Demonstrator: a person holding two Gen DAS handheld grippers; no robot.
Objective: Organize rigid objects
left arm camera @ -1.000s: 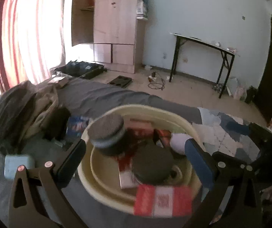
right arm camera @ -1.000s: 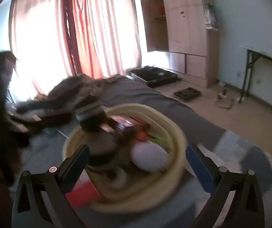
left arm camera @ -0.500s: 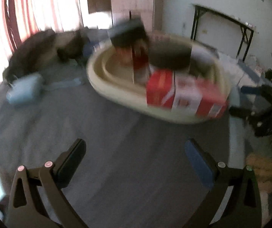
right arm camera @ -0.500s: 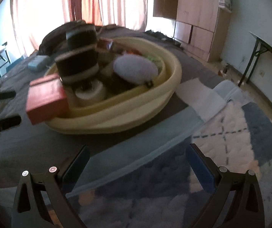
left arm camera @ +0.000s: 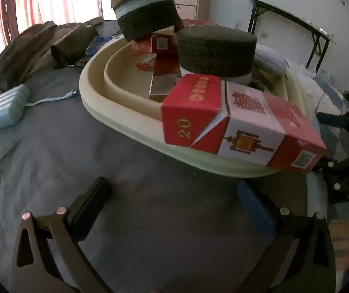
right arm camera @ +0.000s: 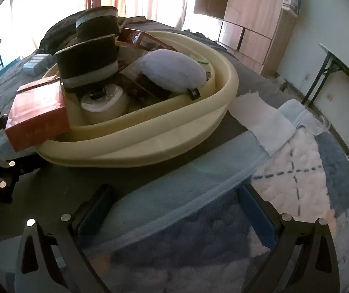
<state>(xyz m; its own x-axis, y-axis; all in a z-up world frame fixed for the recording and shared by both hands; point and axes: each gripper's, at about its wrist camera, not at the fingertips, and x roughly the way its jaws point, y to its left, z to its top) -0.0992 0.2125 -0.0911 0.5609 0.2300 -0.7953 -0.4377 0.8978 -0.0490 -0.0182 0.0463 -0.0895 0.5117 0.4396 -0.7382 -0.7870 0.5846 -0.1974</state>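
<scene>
Both grippers, left [left arm camera: 172, 207] and right [right arm camera: 174, 210], have dropped low beside the basin [left arm camera: 125, 112], jaws apart, empty. Boxes and rolls already fill it; sorting looks nearly done.

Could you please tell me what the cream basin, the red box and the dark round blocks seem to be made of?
Basin: probably moulded plastic, matte cream, with a smooth rolled rim and soft sheen.
Red box: printed cardboard, slightly glossy, with crisp folded edges and a flip-top seam.
Dark blocks: apparently fibrous or abrasive, like scouring pad or felt; the surface is coarse and fuzzy, with a paler band on each.
</scene>
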